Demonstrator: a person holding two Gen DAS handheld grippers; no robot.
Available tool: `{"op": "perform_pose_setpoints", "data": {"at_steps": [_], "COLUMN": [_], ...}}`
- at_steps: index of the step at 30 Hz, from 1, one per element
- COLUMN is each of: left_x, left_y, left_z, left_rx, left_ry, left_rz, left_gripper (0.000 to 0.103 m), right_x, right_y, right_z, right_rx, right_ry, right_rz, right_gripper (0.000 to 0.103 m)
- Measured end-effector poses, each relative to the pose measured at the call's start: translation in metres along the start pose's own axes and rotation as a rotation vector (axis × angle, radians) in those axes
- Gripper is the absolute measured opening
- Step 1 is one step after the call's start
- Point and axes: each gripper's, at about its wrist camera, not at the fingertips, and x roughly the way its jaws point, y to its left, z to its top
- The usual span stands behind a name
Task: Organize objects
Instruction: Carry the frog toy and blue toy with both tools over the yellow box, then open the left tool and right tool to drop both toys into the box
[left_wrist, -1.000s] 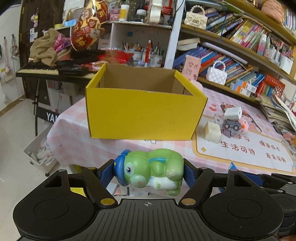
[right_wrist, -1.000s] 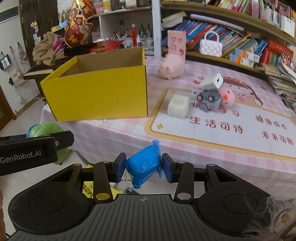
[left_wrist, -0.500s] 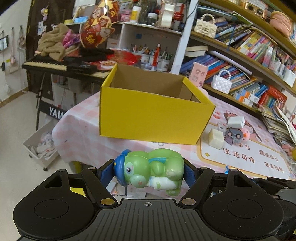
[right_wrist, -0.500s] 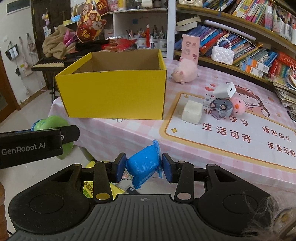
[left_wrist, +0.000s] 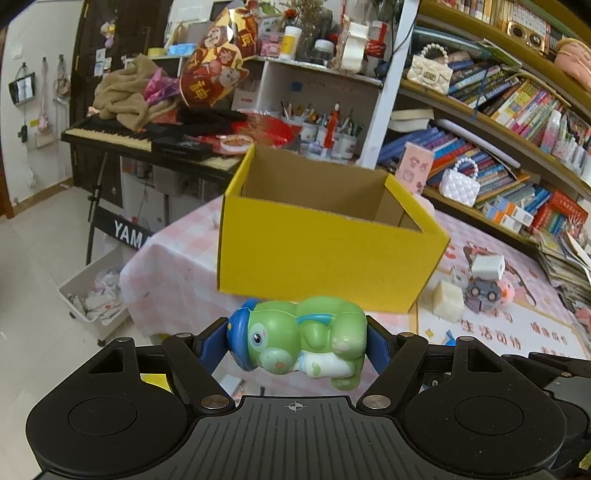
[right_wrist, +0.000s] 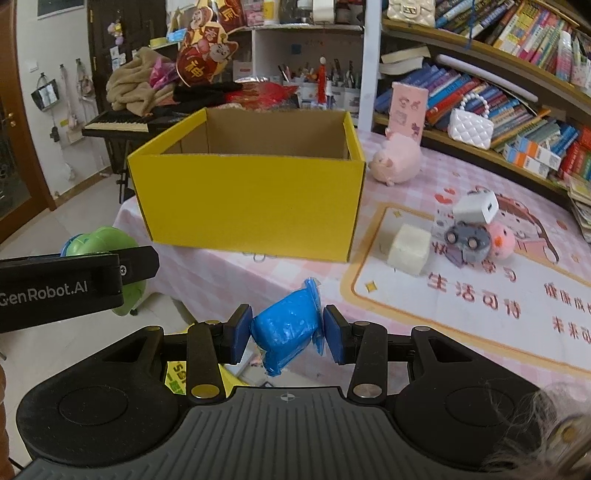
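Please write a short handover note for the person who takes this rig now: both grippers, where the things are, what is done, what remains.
Left gripper: shut on the green toy.
Right gripper: shut on the blue packet.
Both are held short of the yellow box, which stands open on the table; its floor is hidden.
On the mat to the right of the box: white cube, white charger, grey toy car, pink ball; a pink plush pig behind.
Done: two items picked. Left: probably drop both into the box, then fetch the rest.

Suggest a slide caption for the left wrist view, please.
Left gripper carries a green frog toy toward the open yellow box.
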Motion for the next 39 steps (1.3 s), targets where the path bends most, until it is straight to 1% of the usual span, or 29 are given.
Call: {"op": "perform_pose_setpoints", "data": {"at_steps": [4,8,10,14,18,20,23,28,34,39], "left_x": [0.001,0.003,0.005,0.016,0.035,0.050,0.072,0.102,0.131,0.149], "left_y": [-0.003,-0.009,-0.012,-0.019,-0.025,-0.028,-0.032,-0.039,-0.046,-0.049], "left_z": [0.014,0.034,0.045,0.071,0.092,0.100,0.110,0.120,0.121,0.119], "left_rx": [0.011,0.022,0.021,0.020,0.027,0.028,0.030,0.050,0.103,0.126], "left_ry": [-0.042,-0.109,-0.142,-0.182,-0.211,-0.205,-0.185,-0.150,-0.095,-0.052], "left_rz": [0.008,0.011,0.001,-0.049,-0.055,-0.047,-0.026,0.006,0.024,0.042], "left_gripper": [0.075,0.075,0.075,0.075,0.075,0.075,0.075,0.075,0.076,0.076], "right_x": [0.005,0.009,0.010,0.015,0.030,0.041,0.063,0.102,0.134,0.152], "right_y": [-0.004,-0.014,-0.018,-0.028,-0.036,-0.039,-0.044,-0.049,-0.046,-0.043], "right_z": [0.013,0.032,0.045,0.074,0.101,0.111,0.122,0.132,0.144,0.149], "right_rx": [0.003,0.030,0.027,0.024,-0.005,-0.023,-0.058,-0.126,-0.215,-0.304], "right_ry": [-0.017,-0.047,-0.078,-0.143,-0.189,-0.200,-0.187,-0.132,-0.074,-0.025], "right_rz": [0.028,0.041,0.041,0.046,0.046,0.048,0.055,0.072,0.116,0.158], "right_gripper": [0.040,0.039,0.039,0.039,0.039,0.039,0.039,0.039,0.039,0.039]}}
